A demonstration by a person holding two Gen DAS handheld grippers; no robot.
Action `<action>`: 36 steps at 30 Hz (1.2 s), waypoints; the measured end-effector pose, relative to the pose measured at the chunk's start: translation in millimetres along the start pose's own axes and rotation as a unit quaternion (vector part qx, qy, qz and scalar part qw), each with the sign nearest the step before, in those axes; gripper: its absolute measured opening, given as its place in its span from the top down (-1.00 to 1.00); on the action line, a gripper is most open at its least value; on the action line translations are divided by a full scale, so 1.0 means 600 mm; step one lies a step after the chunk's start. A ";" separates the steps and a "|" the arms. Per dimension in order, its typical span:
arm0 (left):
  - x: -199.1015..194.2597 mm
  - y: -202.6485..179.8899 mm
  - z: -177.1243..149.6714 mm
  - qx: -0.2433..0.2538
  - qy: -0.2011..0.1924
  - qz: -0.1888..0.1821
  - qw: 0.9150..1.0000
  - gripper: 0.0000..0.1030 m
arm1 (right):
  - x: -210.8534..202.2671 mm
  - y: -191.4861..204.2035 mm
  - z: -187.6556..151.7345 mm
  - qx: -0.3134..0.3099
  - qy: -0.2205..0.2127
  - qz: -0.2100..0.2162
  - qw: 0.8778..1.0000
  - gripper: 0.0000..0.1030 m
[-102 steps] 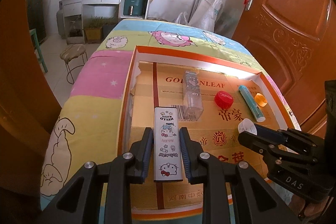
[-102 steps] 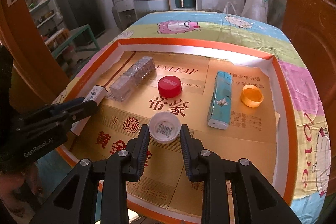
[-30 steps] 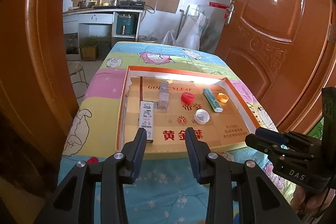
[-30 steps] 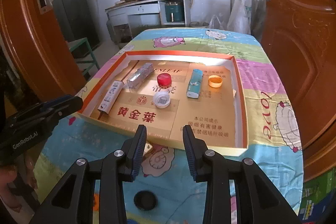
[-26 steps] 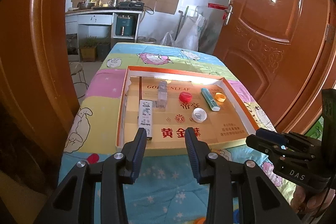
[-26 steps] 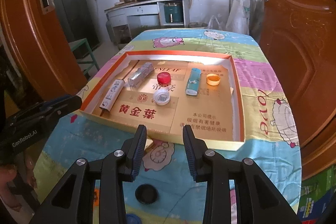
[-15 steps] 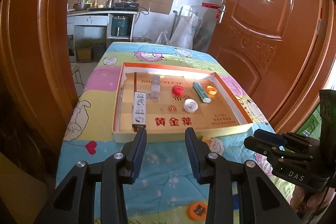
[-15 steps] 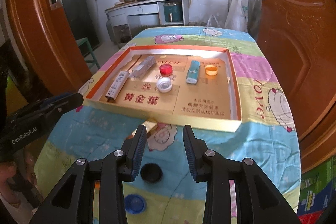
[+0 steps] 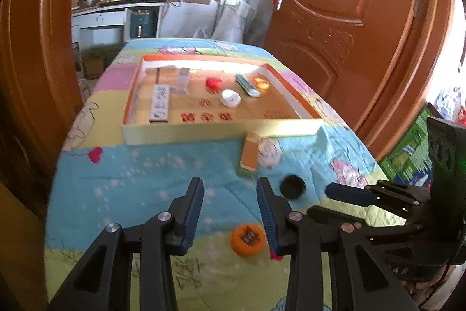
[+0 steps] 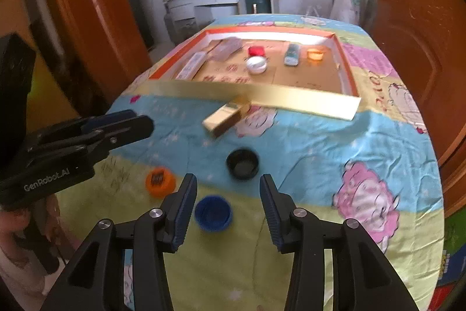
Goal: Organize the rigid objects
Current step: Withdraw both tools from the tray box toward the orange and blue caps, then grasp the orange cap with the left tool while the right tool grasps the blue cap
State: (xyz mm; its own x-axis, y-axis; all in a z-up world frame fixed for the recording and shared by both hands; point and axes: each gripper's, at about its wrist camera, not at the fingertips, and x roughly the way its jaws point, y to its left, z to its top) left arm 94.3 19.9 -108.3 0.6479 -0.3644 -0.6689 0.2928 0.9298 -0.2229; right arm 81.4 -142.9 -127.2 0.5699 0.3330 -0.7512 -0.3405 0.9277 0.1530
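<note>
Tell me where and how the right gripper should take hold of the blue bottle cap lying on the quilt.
Grip the blue bottle cap across its round rim, coming down from above. It lies flat with its open side up, so its side walls give two opposite faces. The right gripper, jaws open, already hangs over it.

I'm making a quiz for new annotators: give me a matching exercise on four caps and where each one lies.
Things:
1. red cap
2. black cap
3. blue cap
4. orange cap with the printed label

Places:
A. on the quilt, nearest the right gripper's fingertips
B. inside the cardboard tray
C. on the quilt, near the left gripper
D. on the quilt, between the blue cap and the small gold box

Pairs: 1-B, 2-D, 3-A, 4-C
</note>
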 end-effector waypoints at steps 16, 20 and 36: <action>0.016 -0.025 -0.045 0.026 0.023 -0.020 0.999 0.26 | 0.023 0.031 -0.039 -0.047 0.007 -0.018 0.999 0.11; 0.023 -0.030 -0.053 0.032 0.032 -0.020 0.999 0.26 | 0.028 0.031 -0.042 -0.047 0.011 -0.029 0.998 0.41; 0.046 -0.045 -0.072 0.065 0.030 0.004 0.997 0.26 | 0.021 0.022 -0.044 -0.037 0.010 -0.026 0.999 0.41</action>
State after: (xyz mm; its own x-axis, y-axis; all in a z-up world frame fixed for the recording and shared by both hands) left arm 74.0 -13.1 -151.6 0.6079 -0.3499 -0.7127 0.3794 0.9166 -0.1264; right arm 64.3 -131.1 -151.8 0.5735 0.2800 -0.7699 -0.3647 0.9288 0.0661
